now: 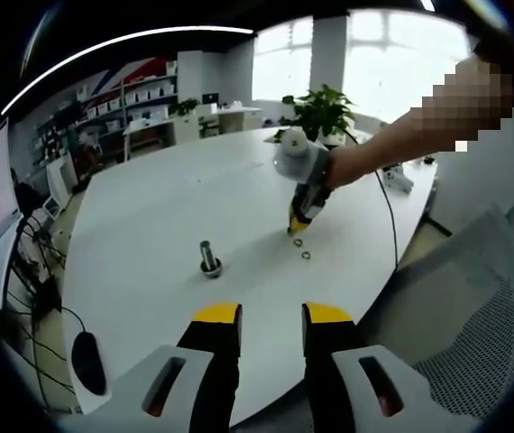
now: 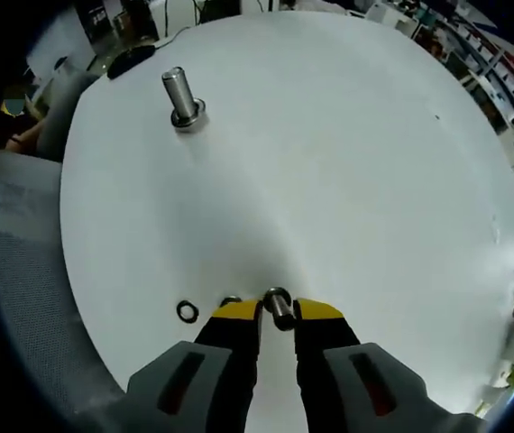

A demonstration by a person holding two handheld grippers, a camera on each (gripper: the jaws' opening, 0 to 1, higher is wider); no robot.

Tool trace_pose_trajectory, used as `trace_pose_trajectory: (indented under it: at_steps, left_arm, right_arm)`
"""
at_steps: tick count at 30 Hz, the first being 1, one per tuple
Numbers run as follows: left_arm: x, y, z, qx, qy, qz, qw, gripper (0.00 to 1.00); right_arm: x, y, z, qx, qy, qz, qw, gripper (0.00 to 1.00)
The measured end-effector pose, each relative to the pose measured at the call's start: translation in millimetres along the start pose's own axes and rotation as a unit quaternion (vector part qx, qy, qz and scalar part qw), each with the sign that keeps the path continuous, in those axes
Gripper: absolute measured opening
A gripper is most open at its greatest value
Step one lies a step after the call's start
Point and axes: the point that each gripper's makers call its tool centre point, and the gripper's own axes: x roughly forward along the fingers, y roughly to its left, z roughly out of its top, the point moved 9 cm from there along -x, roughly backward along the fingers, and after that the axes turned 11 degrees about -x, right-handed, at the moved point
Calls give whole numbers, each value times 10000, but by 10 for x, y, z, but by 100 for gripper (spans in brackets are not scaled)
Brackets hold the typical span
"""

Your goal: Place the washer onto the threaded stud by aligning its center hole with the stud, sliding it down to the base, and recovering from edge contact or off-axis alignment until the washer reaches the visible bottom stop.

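Gripping a washer (image 2: 278,306) edge-on between its yellow-tipped jaws, the right tool (image 2: 278,311) sits low over the white surface (image 2: 347,162), tips just above it, presumably for the pick-up. One loose washer (image 2: 188,312) lies just beside the left jaw; another (image 2: 230,301) is half hidden at the jaw tip. The threaded stud (image 2: 181,97) stands upright on its base, well apart, nothing on it. The left tool (image 1: 270,317) is held back near the surface edge, jaws apart and empty, probably to keep the approach clear. Alignment over the stud remains.
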Motion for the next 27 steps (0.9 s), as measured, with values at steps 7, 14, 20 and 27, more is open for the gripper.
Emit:
trace_pose_trajectory:
  at_steps: [7, 14, 20, 27]
  left_arm:
    - [8, -13, -7, 17, 33, -32, 10000, 25]
    - [8, -20, -8, 73, 47, -21, 10000, 25]
    - [1, -19, -2, 104, 31, 9, 9999, 25]
    - [-5, -21, 0, 146, 17, 45, 9999, 25]
  right_arm:
    - [-94, -4, -111, 88, -28, -14, 10000, 18]
    - [-154, 101, -170, 84, -5, 16, 10000, 18]
    - [-160, 256, -140, 147, -277, 92, 9995, 18]
    - [-97, 443, -124, -64, -268, 247, 9993, 18]
